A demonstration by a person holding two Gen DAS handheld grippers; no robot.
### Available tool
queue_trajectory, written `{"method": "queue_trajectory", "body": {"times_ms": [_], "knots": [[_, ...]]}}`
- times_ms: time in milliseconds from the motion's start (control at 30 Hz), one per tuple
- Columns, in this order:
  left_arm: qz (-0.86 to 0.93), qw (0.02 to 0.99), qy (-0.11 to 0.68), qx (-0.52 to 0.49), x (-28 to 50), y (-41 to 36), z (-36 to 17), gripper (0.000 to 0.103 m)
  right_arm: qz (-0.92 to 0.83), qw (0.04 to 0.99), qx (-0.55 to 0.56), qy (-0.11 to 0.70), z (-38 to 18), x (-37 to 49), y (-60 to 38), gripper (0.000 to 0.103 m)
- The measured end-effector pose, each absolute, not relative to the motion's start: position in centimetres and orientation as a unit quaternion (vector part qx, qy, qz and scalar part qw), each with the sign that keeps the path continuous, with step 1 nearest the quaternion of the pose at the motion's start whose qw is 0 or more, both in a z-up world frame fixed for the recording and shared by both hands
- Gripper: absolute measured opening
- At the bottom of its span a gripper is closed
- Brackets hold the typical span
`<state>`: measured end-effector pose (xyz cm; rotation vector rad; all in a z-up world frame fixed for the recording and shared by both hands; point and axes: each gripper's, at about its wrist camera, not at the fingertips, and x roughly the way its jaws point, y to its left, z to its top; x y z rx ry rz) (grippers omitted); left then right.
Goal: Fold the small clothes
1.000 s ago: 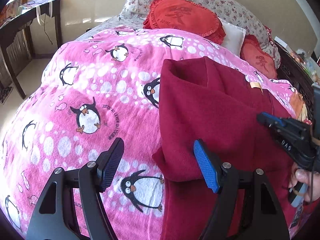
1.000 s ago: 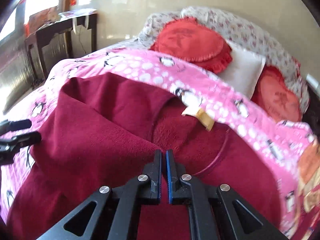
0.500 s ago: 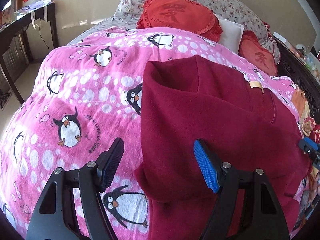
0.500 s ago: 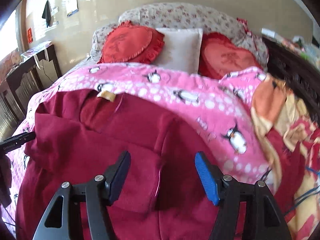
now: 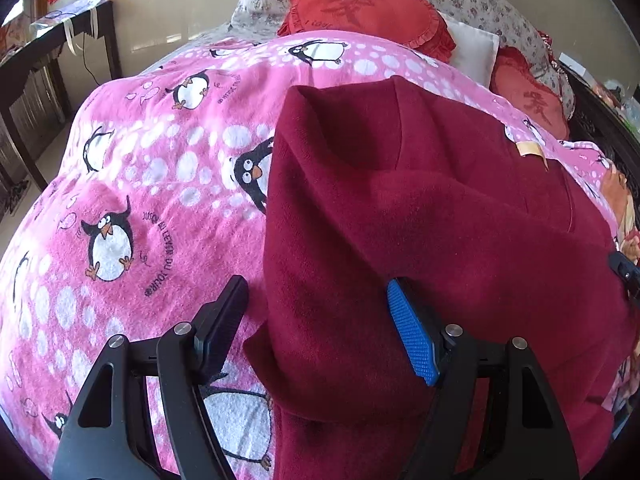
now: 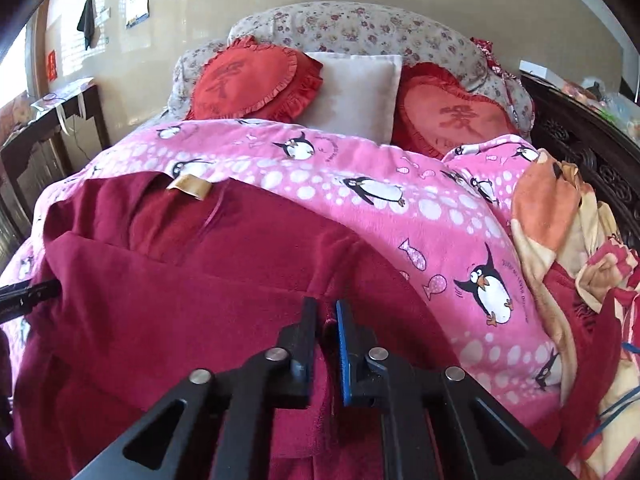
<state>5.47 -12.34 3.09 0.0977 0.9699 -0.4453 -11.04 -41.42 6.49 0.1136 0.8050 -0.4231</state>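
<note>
A bed (image 6: 568, 132) fills both views, covered by a pink penguin blanket (image 5: 132, 184), with red heart cushions (image 6: 256, 78) and a white pillow (image 6: 356, 88) at its head. On the blanket lies the task's thing, a dark red garment (image 5: 440, 216), spread wide and partly doubled over, its long axis running from the near edge of the bed up toward the pillows; a tan label (image 6: 190, 187) marks its far end. The right claw (image 6: 326, 344) has just been closing, and its jaws now pinch a ridge of the garment's cloth near its right side, the fabric bunched up between the pads. The left claw (image 5: 316, 332) stands open over the garment's left edge: the blue pad (image 5: 412, 344) sits above the red cloth, the black one above the blanket, so the folded edge lies between them but is not pressed. The coming move seems to turn on this: the right side is gripped and the left is not, so the left claw, the nearer one to that edge, would need to close on it before the cloth can be lifted evenly. No container is in view; a heap of orange and cream cloth (image 6: 560, 216) lies at the right of the bed.
</note>
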Motion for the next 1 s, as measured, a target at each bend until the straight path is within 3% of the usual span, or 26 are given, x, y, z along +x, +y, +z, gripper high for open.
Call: {"method": "queue_trajectory", "body": {"times_ms": [100,133,233,400,533,700,900,1000], "knots": [[-0.219,0.863,0.453,0.044,4.9,-12.0,4.0,0.073,-0.212,0.898,0.066,0.38,8.1,-12.4,-40.9,0.041],[-0.218,0.866,0.448,0.044,4.7,-11.9,4.3,0.073,-0.206,0.902,0.074,0.373,8.5,-12.9,-40.6,0.044],[-0.225,0.867,0.442,0.045,4.2,-11.9,4.8,0.073,-0.186,0.904,0.08,0.376,8.9,-13.6,-39.1,0.044],[-0.221,0.854,0.461,0.1,3.3,-13.6,3.1,0.073,-0.184,0.878,0.087,0.434,4.7,-12.3,-38.5,0.044],[-0.227,0.853,0.458,0.106,2.7,-13.1,3.9,0.073,-0.163,0.888,0.11,0.415,6.8,-13.9,-39.0,0.044],[-0.23,0.86,0.449,0.074,2.5,-11.9,5.5,0.073,-0.244,0.879,0.13,0.389,10.0,-18.4,-44.5,0.049],[-0.239,0.853,0.457,0.081,1.6,-12.3,5.4,0.073,-0.326,0.833,0.218,0.392,9.5,-23.1,-52.4,0.049],[-0.237,0.849,0.463,0.087,1.3,-12.7,5.0,0.073,-0.379,0.806,0.209,0.404,9.3,-23.6,-55.2,0.049]]}}
